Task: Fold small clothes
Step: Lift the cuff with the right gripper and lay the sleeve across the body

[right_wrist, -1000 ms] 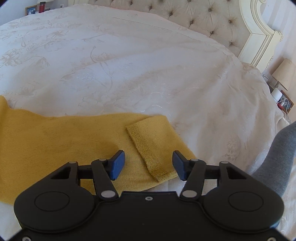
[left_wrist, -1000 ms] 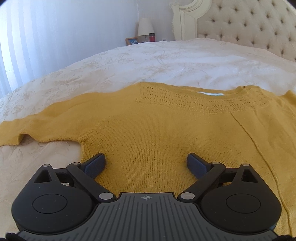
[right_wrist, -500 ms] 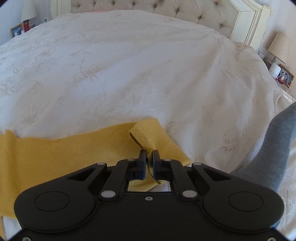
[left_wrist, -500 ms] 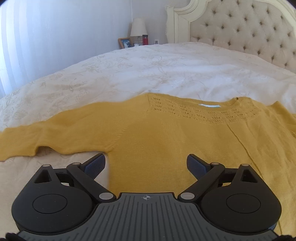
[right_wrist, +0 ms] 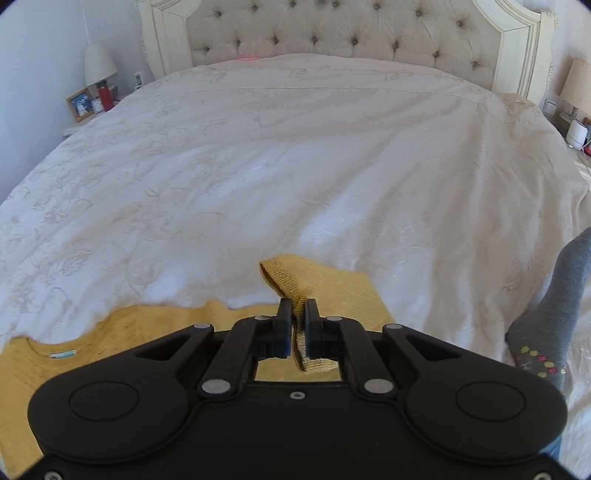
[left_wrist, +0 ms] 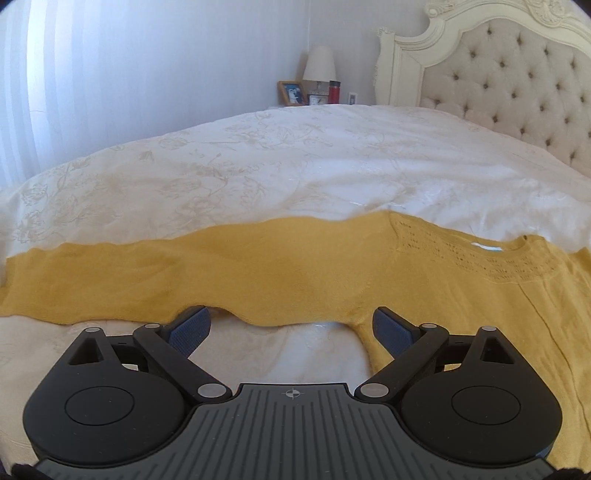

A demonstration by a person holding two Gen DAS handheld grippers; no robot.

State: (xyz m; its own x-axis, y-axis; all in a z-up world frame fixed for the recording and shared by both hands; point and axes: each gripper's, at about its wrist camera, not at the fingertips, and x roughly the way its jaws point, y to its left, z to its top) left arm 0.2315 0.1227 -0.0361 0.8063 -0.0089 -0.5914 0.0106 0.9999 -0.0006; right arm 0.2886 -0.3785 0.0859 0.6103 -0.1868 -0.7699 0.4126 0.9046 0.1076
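Note:
A mustard yellow knit sweater (left_wrist: 332, 280) lies spread flat on the white bedspread (left_wrist: 295, 166), neckline away from me. In the left wrist view its left sleeve (left_wrist: 110, 284) stretches to the left. My left gripper (left_wrist: 291, 328) is open and empty, hovering just in front of the sleeve's underarm. In the right wrist view my right gripper (right_wrist: 294, 321) is shut on the cuff (right_wrist: 284, 277) of the sweater's right sleeve and holds it lifted off the bed, carried over the sweater's body (right_wrist: 22, 369).
A tufted headboard (right_wrist: 351, 33) stands at the far end. Bedside tables with lamps (left_wrist: 319, 64) and a photo frame (right_wrist: 79, 103) flank the bed. A grey sock (right_wrist: 546, 310) lies at the bed's right edge.
My right gripper closed on the sleeve cuff, lifted it and carried it left over the sweater. My left gripper moved left from over the body to the underarm, still open.

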